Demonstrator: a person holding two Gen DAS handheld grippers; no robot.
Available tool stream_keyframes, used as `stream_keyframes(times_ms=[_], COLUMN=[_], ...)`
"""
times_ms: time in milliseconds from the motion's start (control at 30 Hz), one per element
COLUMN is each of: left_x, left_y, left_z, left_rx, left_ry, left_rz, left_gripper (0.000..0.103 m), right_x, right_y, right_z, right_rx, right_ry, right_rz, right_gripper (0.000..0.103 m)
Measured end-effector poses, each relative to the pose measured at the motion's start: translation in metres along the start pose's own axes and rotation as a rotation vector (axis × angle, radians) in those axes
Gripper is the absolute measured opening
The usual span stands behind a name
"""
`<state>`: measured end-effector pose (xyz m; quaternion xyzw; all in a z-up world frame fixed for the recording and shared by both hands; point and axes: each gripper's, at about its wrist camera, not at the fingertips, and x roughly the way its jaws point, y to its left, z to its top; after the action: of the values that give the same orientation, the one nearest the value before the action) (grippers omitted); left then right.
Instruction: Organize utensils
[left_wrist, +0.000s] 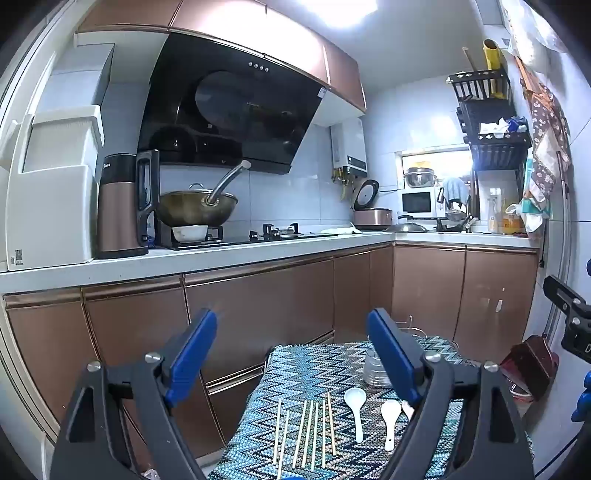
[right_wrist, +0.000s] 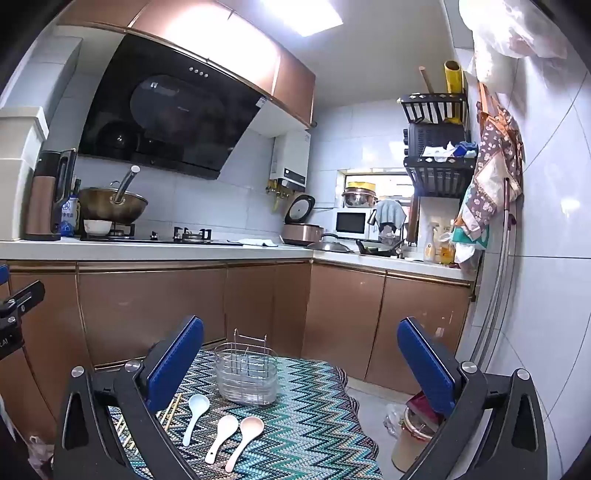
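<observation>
Left gripper (left_wrist: 291, 354) and right gripper (right_wrist: 301, 365): jaws wide, empty, above zigzag cloth (right_wrist: 314, 417).

Chopsticks (left_wrist: 306, 432) in row at near-left: light, stiff, thin, likely to roll; pinch mid-length.

Three spoons (right_wrist: 221, 432) beside them: smooth, probably slippery, possibly brittle; take by handle.

Wire caddy (right_wrist: 247, 373) behind spoons, empty.

left view: the utensil holder (left_wrist: 375, 369) is mostly blocked by a blue finger; third spoon (left_wrist: 407, 409) barely peeks out; right view: chopsticks (right_wrist: 171, 410) half hidden
</observation>
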<state>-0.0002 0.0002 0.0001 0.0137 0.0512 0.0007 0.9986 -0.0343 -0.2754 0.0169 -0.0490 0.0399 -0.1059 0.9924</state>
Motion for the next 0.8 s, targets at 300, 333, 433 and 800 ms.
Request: stream_keyframes(times_ms=[300,333,433,800], left_x=[-0.002,-0.004,-0.002,0.001], left_y=[-0.003,-0.004,-0.002,0.001], left_z=[-0.007,-0.007,-0.007,-0.012], left_rx=[-0.018,-0.019,-0.028,-0.029], left_ry=[0.012,0.012,0.029,0.064], left_rz=[0.000,0.001,-0.003,0.042], left_gripper=[0.084,0.084,0.084,0.084], right_x=[-0.001,0.001,0.002,0.009], right_y=[0.007,0.008,0.002,0.001], right_z=[-0.001,-0.004,-0.006,-0.011], right_rx=[-0.015,-0.015,-0.001,-0.005], right_ry=[-0.004,0.000,0.009,0.054], right_rz=[0.004,0.005,0.018,0.061], right_gripper=[0.103,0.103,0.103,0.103])
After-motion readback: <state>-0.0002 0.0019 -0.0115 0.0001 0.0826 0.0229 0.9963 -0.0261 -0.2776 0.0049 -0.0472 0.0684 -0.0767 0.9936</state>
